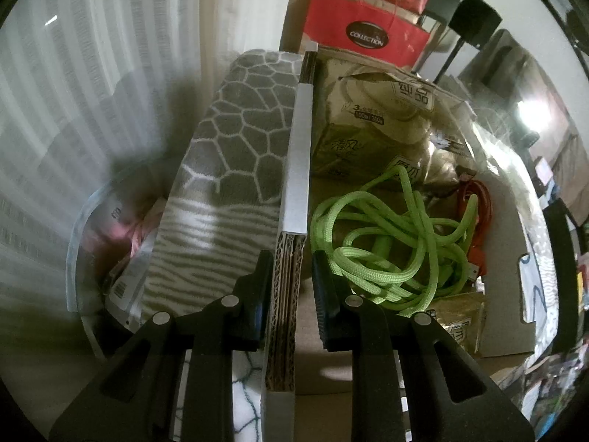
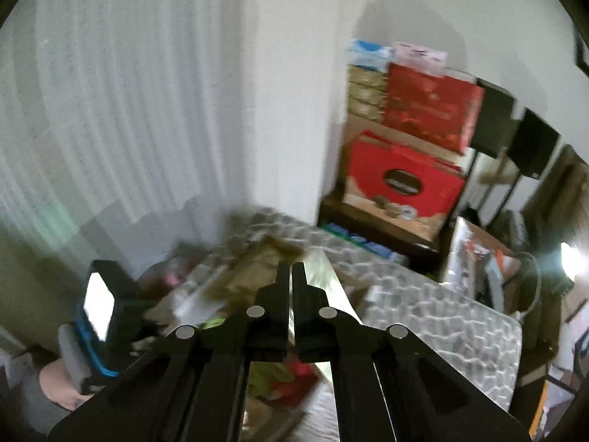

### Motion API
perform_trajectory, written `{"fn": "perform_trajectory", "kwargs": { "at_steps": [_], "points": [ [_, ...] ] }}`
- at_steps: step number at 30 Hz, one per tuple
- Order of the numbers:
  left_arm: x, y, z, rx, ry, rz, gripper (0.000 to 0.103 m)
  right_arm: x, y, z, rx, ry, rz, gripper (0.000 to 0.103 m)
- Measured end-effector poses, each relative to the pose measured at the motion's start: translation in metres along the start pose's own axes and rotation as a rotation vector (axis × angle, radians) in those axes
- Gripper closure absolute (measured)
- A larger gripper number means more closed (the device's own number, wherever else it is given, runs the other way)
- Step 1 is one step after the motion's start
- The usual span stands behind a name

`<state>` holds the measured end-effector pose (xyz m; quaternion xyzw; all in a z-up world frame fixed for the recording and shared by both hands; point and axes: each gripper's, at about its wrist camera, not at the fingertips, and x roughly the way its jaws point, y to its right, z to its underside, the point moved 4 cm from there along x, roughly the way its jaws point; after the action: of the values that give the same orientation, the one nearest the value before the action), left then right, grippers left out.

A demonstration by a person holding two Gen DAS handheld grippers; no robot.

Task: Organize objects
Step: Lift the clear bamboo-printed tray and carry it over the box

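rope [image 1: 386,243] in box [image 1: 508,331], tissue packs [image 1: 371,125] behind it

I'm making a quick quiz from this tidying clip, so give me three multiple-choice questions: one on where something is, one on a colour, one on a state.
1. Where does the green cord lie?
A. Inside the cardboard box
B. On the grey patterned blanket
C. On top of the gift bag

2. What colour is the bag with the COLLECTION label?
A. Blue
B. Red
C. Green

3. How do the right gripper's jaws stand?
A. Wide open
B. Shut on the green cord
C. Shut, with nothing between them

Answers:
1 A: the green cord is coiled on the floor of the cardboard box, on the inner side of its taped wall.
2 B: the red bag stands behind the box.
3 C: in the right wrist view the right gripper has its fingers drawn together, and nothing is held between them.
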<state>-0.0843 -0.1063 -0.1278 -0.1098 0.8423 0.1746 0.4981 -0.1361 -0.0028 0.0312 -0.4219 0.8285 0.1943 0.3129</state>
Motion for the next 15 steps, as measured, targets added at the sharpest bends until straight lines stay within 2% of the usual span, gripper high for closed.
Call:
{"fn": "perform_trajectory", "kwargs": {
  "at_steps": [4, 10, 14, 15],
  "points": [
    [0.000, 0.001, 0.000, -0.003, 0.000, 0.004, 0.085, 0.021, -0.021, 0.003, 0.006, -0.077, -0.104, 0.102],
    [-0.001, 0.001, 0.000, -0.004, 0.000, 0.010, 0.085, 0.026, 0.010, 0.012, 0.056, -0.118, -0.044, 0.100],
    [-0.001, 0.001, 0.001, -0.003, 0.005, 0.009, 0.085, 0.027, 0.050, 0.027, 0.115, -0.133, 0.046, 0.064],
    [-0.001, 0.001, 0.001, -0.003, 0.003, 0.009, 0.085, 0.028, 0.062, 0.033, 0.140, -0.138, 0.064, 0.061]
  ]
}}
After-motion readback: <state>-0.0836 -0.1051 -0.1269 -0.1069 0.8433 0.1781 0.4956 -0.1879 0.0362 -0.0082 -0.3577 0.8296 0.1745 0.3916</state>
